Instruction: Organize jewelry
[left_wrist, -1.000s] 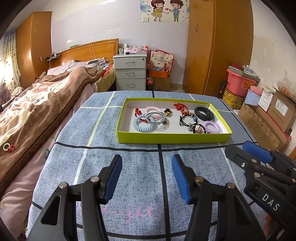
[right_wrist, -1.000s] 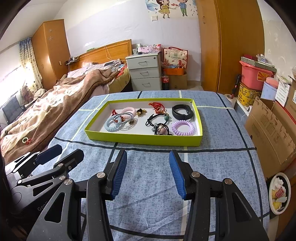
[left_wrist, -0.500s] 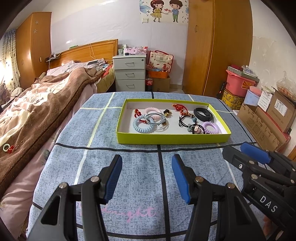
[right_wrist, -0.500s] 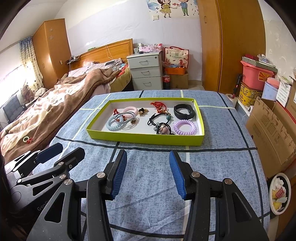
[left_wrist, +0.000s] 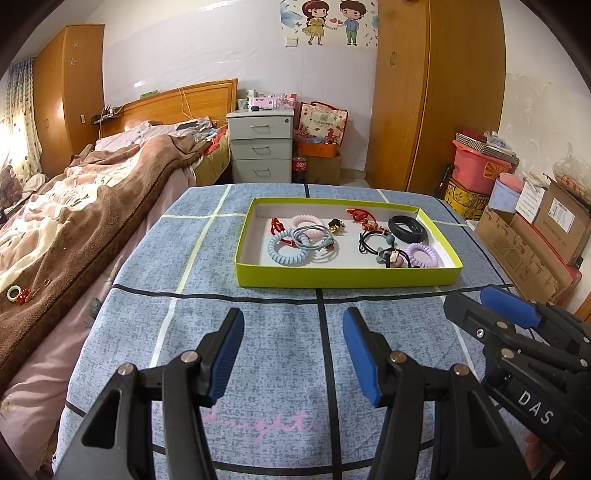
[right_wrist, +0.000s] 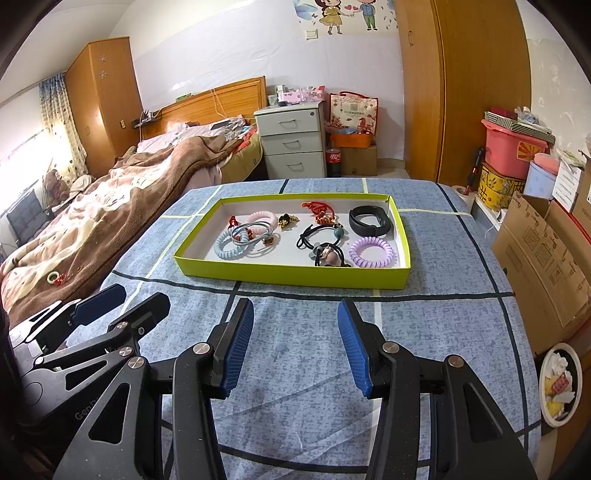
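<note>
A shallow lime-green tray (left_wrist: 347, 275) (right_wrist: 291, 275) sits on the blue checked tablecloth. It holds several hair ties and trinkets: a blue coil tie (left_wrist: 286, 251), a pink coil tie (left_wrist: 306, 222), a purple coil tie (right_wrist: 371, 252), a black band (right_wrist: 369, 221), black elastics (right_wrist: 319, 236) and red pieces (right_wrist: 319, 211). My left gripper (left_wrist: 293, 352) is open and empty, hovering over the cloth in front of the tray. My right gripper (right_wrist: 295, 341) is also open and empty, beside it; it also shows at the right of the left wrist view (left_wrist: 517, 332).
A bed with a brown blanket (left_wrist: 74, 206) runs along the table's left side. A grey drawer unit (left_wrist: 260, 147) and wardrobe stand behind. Cardboard boxes (right_wrist: 546, 251) and a pink bin (right_wrist: 511, 146) crowd the right edge. A plate (right_wrist: 559, 384) lies on the floor.
Both grippers have drawn slightly back and shifted a little; the tray looks marginally farther. Both stay open and empty.
</note>
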